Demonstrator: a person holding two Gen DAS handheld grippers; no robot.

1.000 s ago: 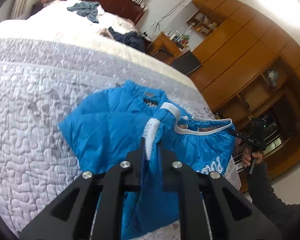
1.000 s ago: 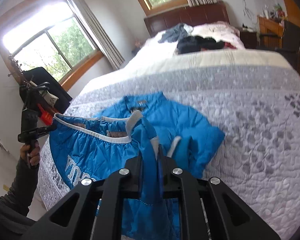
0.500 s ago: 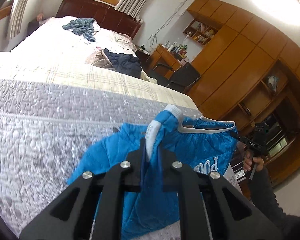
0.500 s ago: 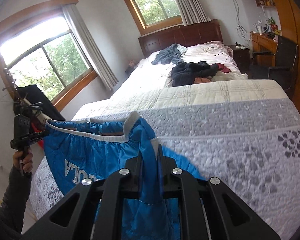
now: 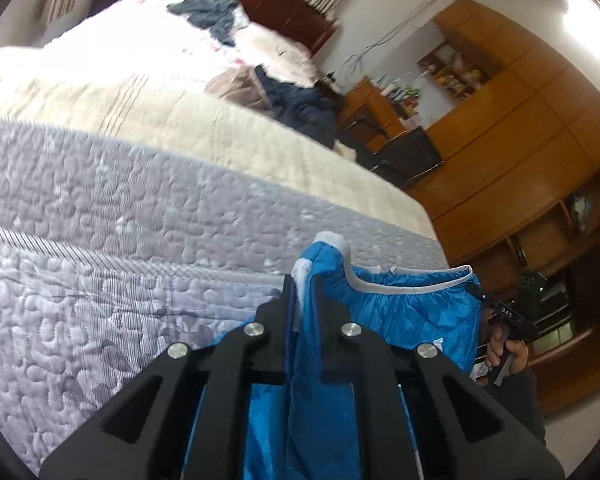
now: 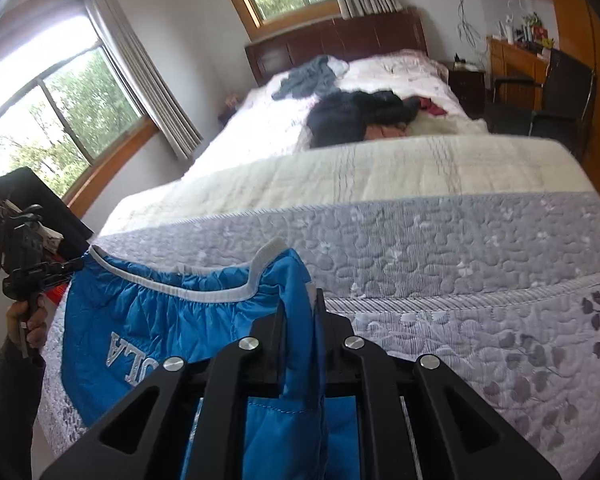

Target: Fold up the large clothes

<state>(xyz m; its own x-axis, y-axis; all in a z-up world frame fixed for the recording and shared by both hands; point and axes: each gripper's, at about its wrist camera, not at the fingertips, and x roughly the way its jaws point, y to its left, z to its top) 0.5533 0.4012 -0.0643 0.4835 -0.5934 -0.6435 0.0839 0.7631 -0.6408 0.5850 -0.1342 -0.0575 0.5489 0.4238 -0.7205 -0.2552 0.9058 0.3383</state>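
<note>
Blue quilted fabric fills the lower part of both wrist views: a padded jacket (image 6: 172, 320) with a white elastic hem (image 6: 204, 292) is held up off the grey quilted bedspread (image 6: 460, 264), stretched between the two tools. The left gripper (image 5: 302, 296) is clamped tight on one end of the hem, its jaws narrowed onto a bunched fold of blue cloth and white trim. The right gripper (image 6: 300, 312) is closed the same way on the other end, with the cloth pinched and draped down between the fingers. From the left wrist view the right tool is seen at the far corner, gripped by a hand (image 5: 506, 354) in a dark sleeve; from the right wrist view the left tool is seen likewise at the opposite corner. The hem is pulled nearly straight between the two grips, presumably so that the jacket hangs flat and can be laid or folded evenly. White lettering (image 6: 128, 354) on the jacket is seen upside down, which suggests that the garment hangs hem-up. Whether its lower part touches the bed cannot be told. Other clothes (image 6: 360, 116) lie heaped well apart, near the dark wooden headboard (image 6: 340, 40).
</note>
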